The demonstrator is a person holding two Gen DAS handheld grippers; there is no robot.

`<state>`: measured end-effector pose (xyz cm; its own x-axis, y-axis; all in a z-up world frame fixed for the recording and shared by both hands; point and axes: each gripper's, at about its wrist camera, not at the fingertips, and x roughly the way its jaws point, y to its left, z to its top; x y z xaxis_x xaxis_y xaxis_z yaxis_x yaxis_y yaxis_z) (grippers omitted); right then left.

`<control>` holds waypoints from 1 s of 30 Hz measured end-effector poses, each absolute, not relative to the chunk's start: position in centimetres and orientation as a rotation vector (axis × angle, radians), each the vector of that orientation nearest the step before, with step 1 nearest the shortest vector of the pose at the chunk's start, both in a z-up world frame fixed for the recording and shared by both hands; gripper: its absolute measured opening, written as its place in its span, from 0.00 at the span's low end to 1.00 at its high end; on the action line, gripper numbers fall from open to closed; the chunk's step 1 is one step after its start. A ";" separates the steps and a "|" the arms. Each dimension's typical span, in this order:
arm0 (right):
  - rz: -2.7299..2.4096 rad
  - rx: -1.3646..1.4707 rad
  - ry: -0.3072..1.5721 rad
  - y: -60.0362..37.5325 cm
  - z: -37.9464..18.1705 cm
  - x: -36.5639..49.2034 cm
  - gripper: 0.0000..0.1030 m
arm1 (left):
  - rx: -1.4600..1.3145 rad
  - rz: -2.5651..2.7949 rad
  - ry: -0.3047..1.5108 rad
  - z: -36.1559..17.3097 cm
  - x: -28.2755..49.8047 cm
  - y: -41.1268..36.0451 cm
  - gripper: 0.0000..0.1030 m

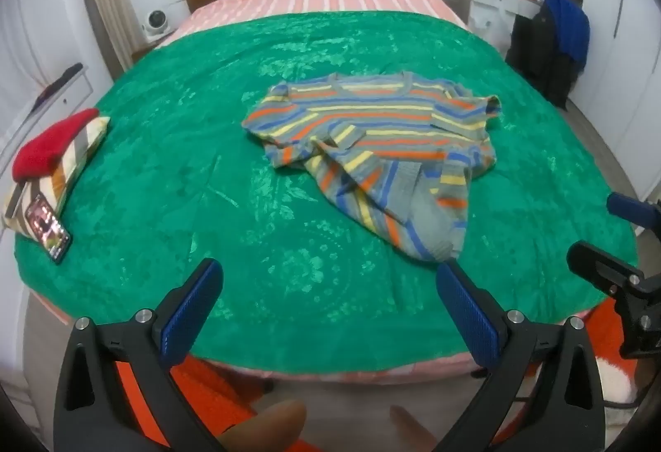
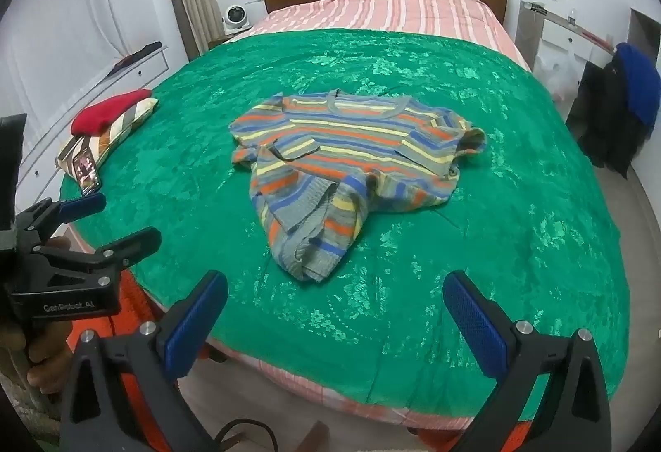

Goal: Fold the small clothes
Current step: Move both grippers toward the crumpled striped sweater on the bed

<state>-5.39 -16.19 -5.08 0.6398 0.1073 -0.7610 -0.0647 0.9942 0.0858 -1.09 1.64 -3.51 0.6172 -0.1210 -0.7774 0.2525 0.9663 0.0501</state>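
The striped shirt (image 1: 372, 146) is left crumpled mid-bed on the green blanket (image 1: 165, 146), while the left gripper (image 1: 330, 311) and right gripper (image 2: 334, 319) are held wide and empty, presumably ready for spreading it.

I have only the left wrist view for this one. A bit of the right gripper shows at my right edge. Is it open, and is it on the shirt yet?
Observer: The right gripper is wide open with nothing between its pads. It hangs over the near part of the green cover, short of the striped shirt.
Reviewer: Can you see what holds the left gripper?
Observer: Yes. In the right wrist view a hand is wrapped around its handle. The left gripper is open, off the bed's near left corner.
Reviewer: Any marking on it?
Observer: White lettering on its black body reads GenRobot_AI.
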 end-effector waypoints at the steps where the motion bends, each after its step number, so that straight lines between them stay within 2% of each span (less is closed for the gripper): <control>1: 0.094 0.055 0.874 -16.2 -5.2 -5.3 1.00 | 0.161 -0.215 0.883 -3.5 -1.1 1.7 1.00; 30: -0.062 0.082 0.884 -18.7 -5.6 -5.1 1.00 | 0.171 -0.194 0.910 -4.3 -0.6 1.4 1.00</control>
